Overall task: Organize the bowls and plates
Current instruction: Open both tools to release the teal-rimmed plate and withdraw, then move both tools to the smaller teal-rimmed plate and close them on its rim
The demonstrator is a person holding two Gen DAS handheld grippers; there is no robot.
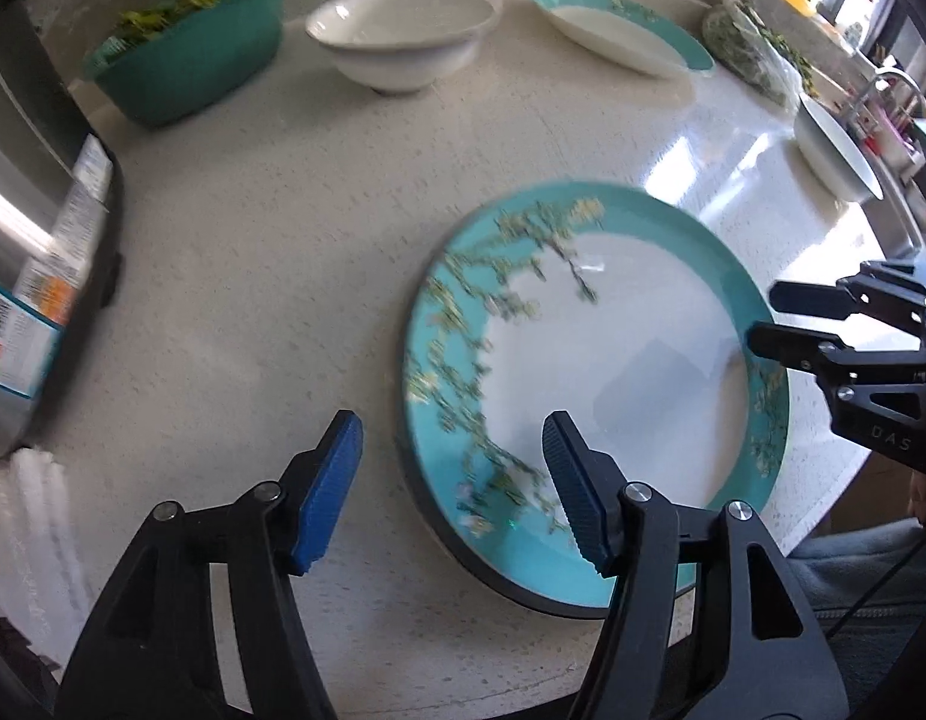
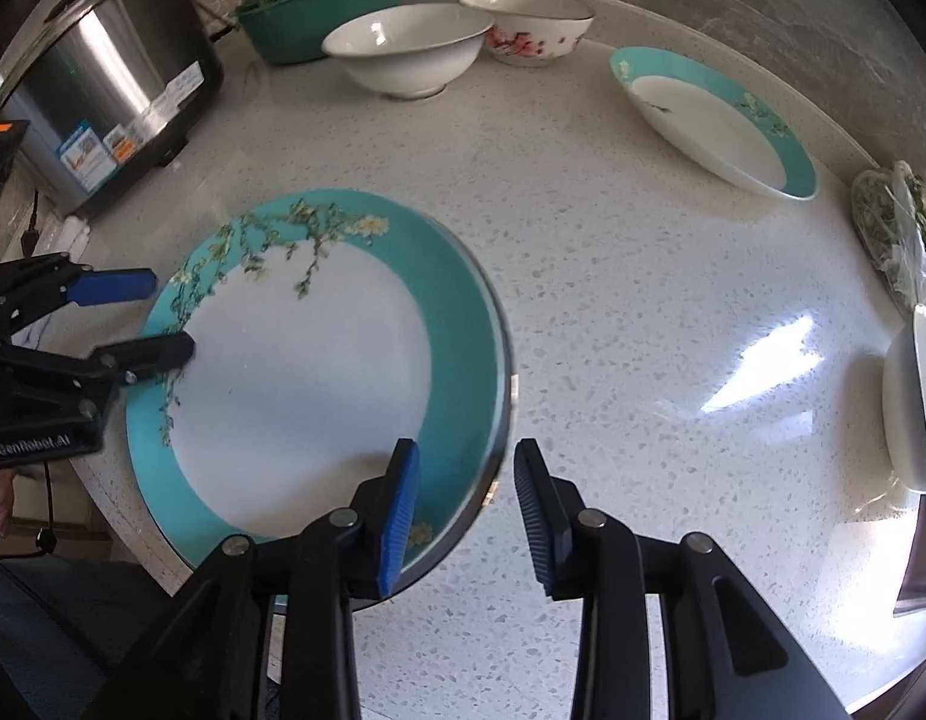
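Countertop (image 2: 613,300): pale speckled stone, carrying all the dishes.
Large plate (image 1: 613,360): turquoise rim with a blossom branch, white centre, lying flat near the front edge of the countertop; a dark rim is showing under its near edge, so it appears to be sitting on another plate, though that cannot be told for sure.
Left gripper (image 1: 451,492): jaws standing wide, straddling the large plate's near-left rim, one blue pad over the counter and the other over the plate; neither pad is pressing on it.
Right gripper (image 2: 466,510): jaws standing moderately apart, straddling the large plate's right-hand rim; the pads are not clamping it.
Second plate (image 2: 715,120): same turquoise pattern, sitting well apart at the far right of the countertop.
White bowl (image 2: 409,51): plain, standing upright at the back.
Flowered bowl (image 2: 526,27): white with red blossoms, standing just beside the white bowl.
Green basin (image 2: 319,9): holding leafy greens, sitting at the back left.
Steel pot (image 2: 109,90): labelled, standing at the far left.
Bagged greens (image 2: 895,234): lying at the right edge.
Far-right bowl (image 2: 913,396): white, partly cut off.
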